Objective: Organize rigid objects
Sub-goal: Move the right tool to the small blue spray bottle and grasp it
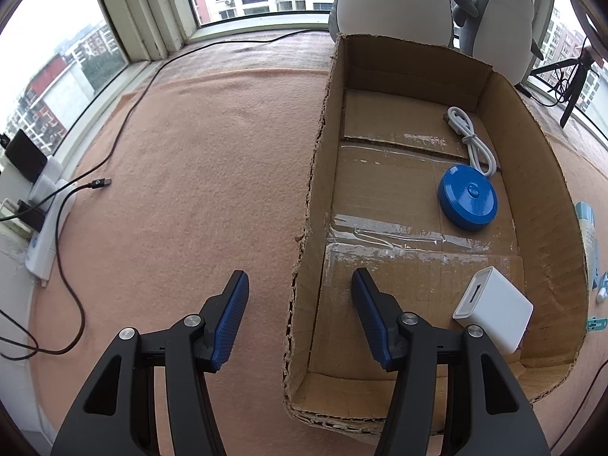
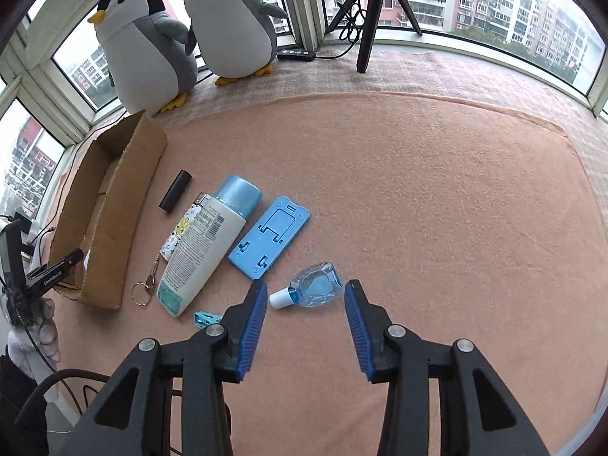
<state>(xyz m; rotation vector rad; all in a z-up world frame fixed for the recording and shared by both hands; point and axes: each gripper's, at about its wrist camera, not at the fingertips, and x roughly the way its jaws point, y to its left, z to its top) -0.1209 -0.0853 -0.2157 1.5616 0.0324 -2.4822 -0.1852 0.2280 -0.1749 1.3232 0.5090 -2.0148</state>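
Observation:
A cardboard box lies open on the pink blanket; it also shows in the right wrist view. Inside it are a blue round puck, a coiled white cable and a white charger cube. My left gripper is open and empty, straddling the box's near left wall. My right gripper is open and empty, just short of a small clear blue bottle. Further left lie a blue phone stand, a white lotion bottle, a black cylinder, a patterned keychain and a small blue clip.
Two plush penguins stand behind the box by the window. A black tripod stands at the back. A black cable and a white power strip lie at the left edge of the blanket.

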